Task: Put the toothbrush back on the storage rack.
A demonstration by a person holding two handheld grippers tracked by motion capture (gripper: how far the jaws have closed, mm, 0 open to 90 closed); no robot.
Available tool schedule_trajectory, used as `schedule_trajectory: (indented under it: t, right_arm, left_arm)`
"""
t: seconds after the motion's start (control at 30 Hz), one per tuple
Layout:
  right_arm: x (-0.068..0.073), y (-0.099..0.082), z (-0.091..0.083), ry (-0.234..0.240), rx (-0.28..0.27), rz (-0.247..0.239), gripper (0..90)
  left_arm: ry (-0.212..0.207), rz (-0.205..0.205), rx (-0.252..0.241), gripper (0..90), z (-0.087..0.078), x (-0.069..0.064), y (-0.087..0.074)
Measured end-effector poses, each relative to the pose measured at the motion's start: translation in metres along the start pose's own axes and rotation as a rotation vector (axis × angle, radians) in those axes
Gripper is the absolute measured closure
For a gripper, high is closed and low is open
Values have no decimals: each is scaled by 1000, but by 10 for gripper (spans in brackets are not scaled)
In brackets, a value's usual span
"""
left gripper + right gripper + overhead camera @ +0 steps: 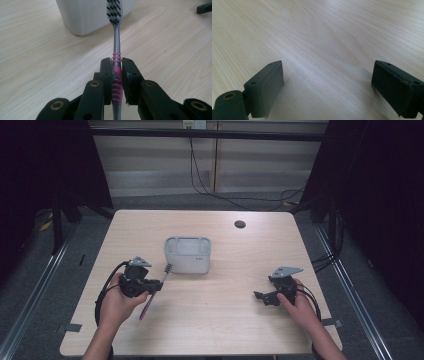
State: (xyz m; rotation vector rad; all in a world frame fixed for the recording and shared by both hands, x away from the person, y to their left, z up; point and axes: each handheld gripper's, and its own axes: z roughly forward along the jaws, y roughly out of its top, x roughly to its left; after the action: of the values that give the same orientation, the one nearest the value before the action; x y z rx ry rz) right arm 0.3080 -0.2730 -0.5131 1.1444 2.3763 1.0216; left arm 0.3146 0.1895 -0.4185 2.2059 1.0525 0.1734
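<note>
Slippage is the risk: the left gripper (116,65), clamped on the toothbrush (116,45) near the grey cup (187,254), holds a narrow ribbed handle that could pivot, while the right gripper (327,82) idles open.

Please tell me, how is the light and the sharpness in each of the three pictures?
High view: dim overall, surroundings nearly black, table evenly lit. Left gripper view: toothbrush fairly sharp, white container slightly soft. Right gripper view: wood grain blurred, with soft shadows beside the jaws.

Toothbrush (116,62) (grey-pink handle, black-white bristles) pinched mid-handle, head near grey container (187,254).
</note>
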Motion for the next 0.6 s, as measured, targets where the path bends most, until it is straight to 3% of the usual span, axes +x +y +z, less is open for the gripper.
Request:
schedule_trajectory:
  t: [0.4,0.53,0.6]
  right_arm:
    - [0,0,0,0,0,0,101]
    - [0,0,0,0,0,0,101]
    - [0,0,0,0,0,0,101]
  left_arm:
    - [-6,-9,-77,797,-13,2,9]
    - [-11,-30,-114,796,-17,1,13]
    - [-11,-20,-126,796,-19,3,15]
